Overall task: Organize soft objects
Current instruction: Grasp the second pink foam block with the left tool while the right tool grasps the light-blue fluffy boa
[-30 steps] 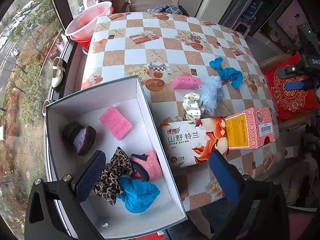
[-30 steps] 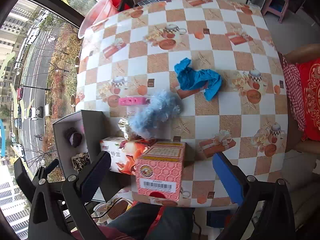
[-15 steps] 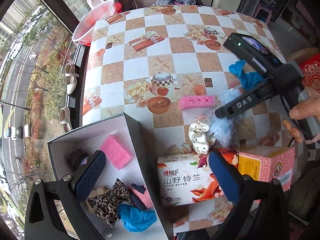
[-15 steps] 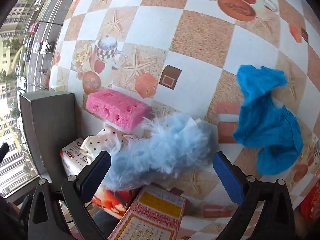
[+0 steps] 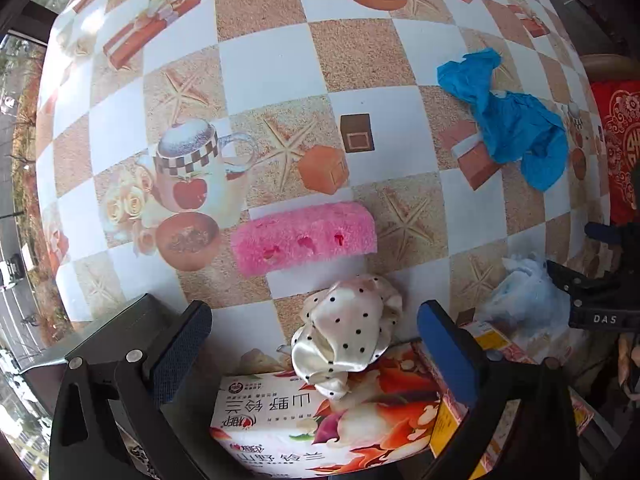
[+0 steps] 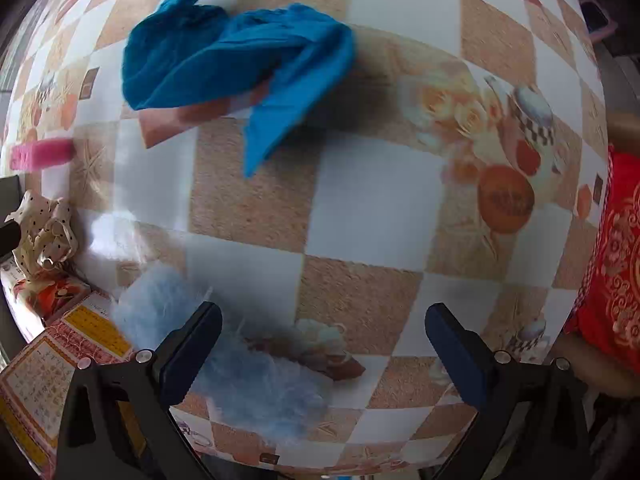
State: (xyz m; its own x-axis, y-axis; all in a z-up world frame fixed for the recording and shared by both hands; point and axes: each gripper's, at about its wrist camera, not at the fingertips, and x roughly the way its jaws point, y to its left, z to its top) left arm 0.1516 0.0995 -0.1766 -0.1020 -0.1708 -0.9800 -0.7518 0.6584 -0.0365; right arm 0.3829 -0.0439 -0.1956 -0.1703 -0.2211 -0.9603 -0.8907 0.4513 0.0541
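Listing items on the checkered tablecloth (image 5: 272, 68), as seen from both wrist views.

Left gripper (image 5: 314, 344): jaws spread wide, holding nothing, framing the polka-dot scrunchie (image 5: 344, 340), which rests partly on the top edge of the tissue pack (image 5: 320, 428).

Pink sponge (image 5: 304, 238): lying flat just beyond the scrunchie (three small holes in its face).

Blue cloth (image 6: 236, 60): crumpled, well apart from the sponge, lying alone on the tablecloth.

Light blue fluffy item (image 6: 224, 360): beside the pink patterned box (image 6: 48, 360), low in the right wrist view; the right gripper's near finger overlaps it, though contact cannot be told.

Right gripper (image 6: 322, 344): jaws wide apart, empty, over the tablecloth.

Red cushion (image 6: 616, 256): at the table's right edge.

Dark box corner (image 5: 120, 320): visible behind the left gripper's finger.
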